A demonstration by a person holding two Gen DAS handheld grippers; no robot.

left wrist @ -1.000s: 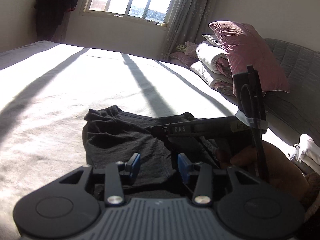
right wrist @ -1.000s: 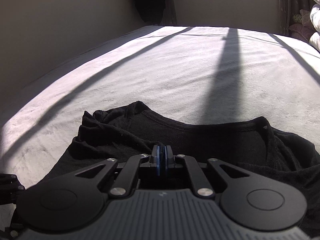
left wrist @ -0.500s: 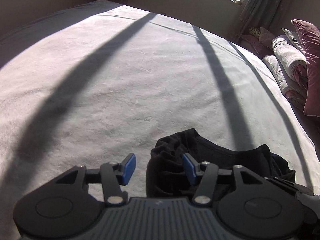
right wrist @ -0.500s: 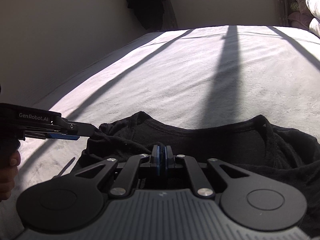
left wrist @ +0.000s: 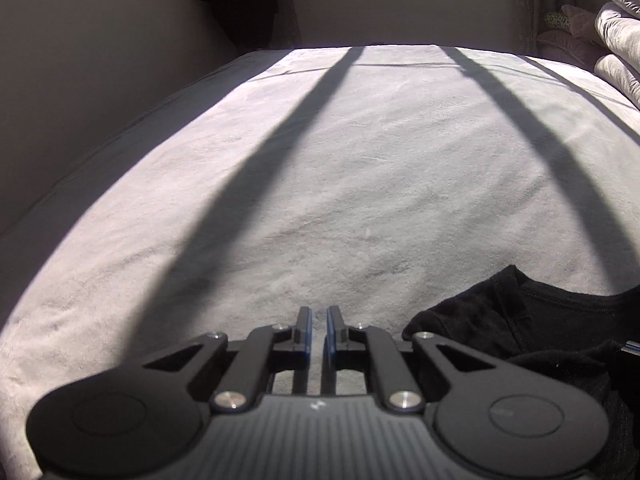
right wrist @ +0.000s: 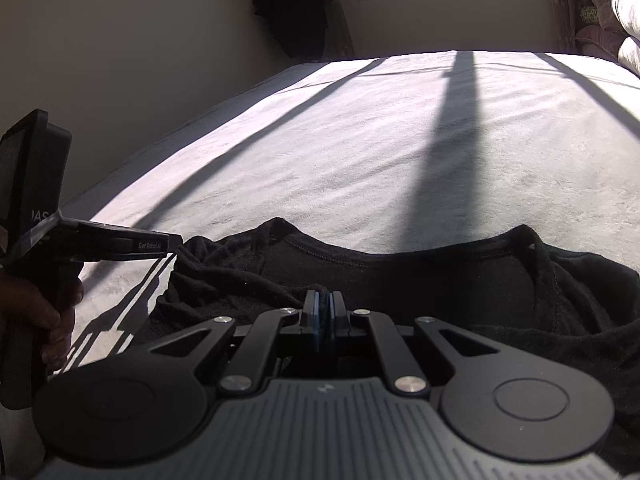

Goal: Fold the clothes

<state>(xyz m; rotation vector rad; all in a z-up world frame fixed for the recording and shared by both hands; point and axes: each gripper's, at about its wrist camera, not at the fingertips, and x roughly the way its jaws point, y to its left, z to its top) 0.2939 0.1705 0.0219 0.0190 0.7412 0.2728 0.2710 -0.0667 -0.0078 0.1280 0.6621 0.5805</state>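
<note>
Left wrist: left hand-held gripper (left wrist: 318, 330) just closing on nothing over bed (left wrist: 280, 200), shirt (left wrist: 520, 320) lying beside | Right wrist: right hand-held gripper (right wrist: 322, 316) pinching shirt (right wrist: 400, 280) | Risk: left missing the hem, fold skewing.

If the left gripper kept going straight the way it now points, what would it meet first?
Most likely the bare bedsheet. The left gripper tilts down at it with nothing between its nearly closed jaws, and the black shirt lies off to its right, outside that line. Depth is hard to judge through the fisheye.
</note>
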